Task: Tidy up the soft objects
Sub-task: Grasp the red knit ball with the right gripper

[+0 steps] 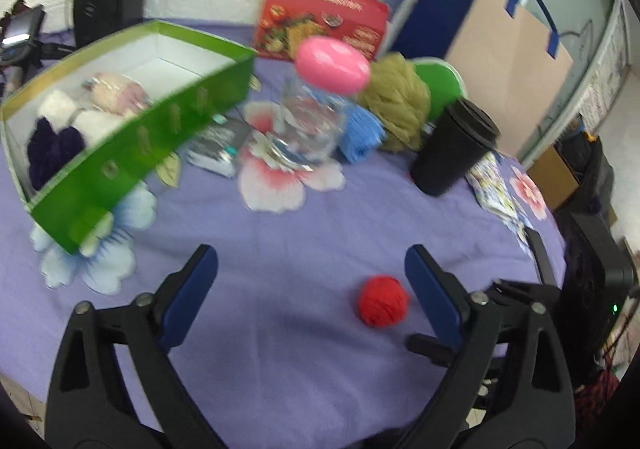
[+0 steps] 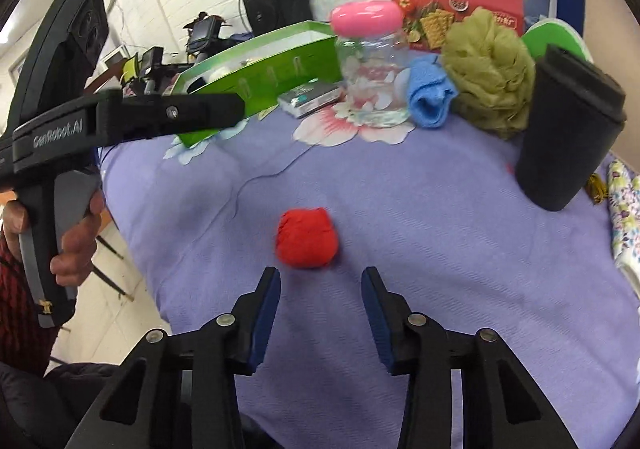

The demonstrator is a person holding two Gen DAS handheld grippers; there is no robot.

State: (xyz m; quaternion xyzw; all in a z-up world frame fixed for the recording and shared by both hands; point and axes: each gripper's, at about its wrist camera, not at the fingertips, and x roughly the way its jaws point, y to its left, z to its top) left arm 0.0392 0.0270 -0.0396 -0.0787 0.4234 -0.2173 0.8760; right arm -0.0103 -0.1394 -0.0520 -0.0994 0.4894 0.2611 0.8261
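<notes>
On the left gripper (image 2: 224, 109), white lettering reads "GenRobot.AI".

You have bare purple cloth (image 2: 400, 217) all around the red ball (image 2: 306, 237); the black cup (image 2: 568, 133) crowds the right, the green box (image 1: 132, 137) the left.

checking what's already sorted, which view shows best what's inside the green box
The left wrist view: it looks down into the green box, showing white, pinkish and dark purple fluffy items. The right wrist view shows mostly the box's outer wall, with only a white glimpse inside.
</notes>
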